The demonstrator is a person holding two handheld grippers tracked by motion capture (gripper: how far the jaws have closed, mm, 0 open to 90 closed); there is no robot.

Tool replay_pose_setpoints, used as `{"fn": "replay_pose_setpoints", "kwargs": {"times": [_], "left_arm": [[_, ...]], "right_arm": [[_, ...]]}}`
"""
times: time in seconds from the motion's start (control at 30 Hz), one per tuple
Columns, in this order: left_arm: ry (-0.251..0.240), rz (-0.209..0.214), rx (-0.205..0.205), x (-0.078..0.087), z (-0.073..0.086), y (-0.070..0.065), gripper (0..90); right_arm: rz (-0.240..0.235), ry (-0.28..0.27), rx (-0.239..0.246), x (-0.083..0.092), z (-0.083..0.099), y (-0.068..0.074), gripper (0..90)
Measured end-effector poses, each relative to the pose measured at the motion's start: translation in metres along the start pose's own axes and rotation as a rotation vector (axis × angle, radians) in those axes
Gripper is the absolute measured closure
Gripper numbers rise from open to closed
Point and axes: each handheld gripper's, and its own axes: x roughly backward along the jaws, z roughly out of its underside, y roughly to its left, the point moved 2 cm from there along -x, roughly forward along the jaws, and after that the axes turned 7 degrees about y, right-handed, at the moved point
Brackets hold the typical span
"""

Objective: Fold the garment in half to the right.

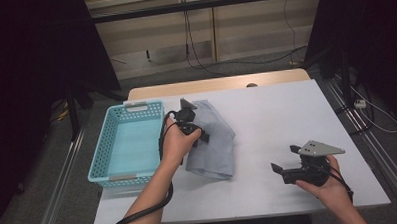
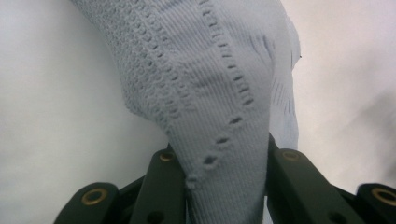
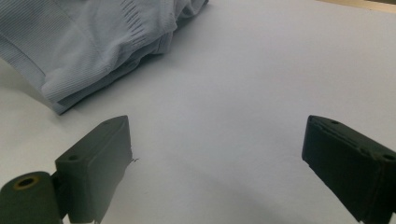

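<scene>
A folded pale blue knit garment (image 1: 212,141) lies on the white table (image 1: 276,114), just right of the basket. My left gripper (image 1: 200,136) sits over the garment's left side, and its two black jaws are shut on a bunched fold of the knit fabric (image 2: 224,140), which rises between them in the left gripper view. My right gripper (image 1: 283,159) rests near the front right of the table with its jaws wide apart and nothing between them (image 3: 215,154). The garment's edge (image 3: 93,56) lies beyond it at the upper left of the right gripper view.
A light blue plastic basket (image 1: 108,165) with perforated walls stands at the table's left, next to the garment. Black cables trail from both grippers. Beyond the table's far edge are the floor, cables and dark stands.
</scene>
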Motion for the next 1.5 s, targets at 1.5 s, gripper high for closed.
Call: {"fn": "replay_pose_setpoints", "kwargs": {"times": [1.5], "left_arm": [[0.094,-0.150,-0.076,0.036,-0.021,0.001,74.3]], "right_arm": [[-0.024,-0.016,0.004,0.000,-0.002,0.003,6.1]]}}
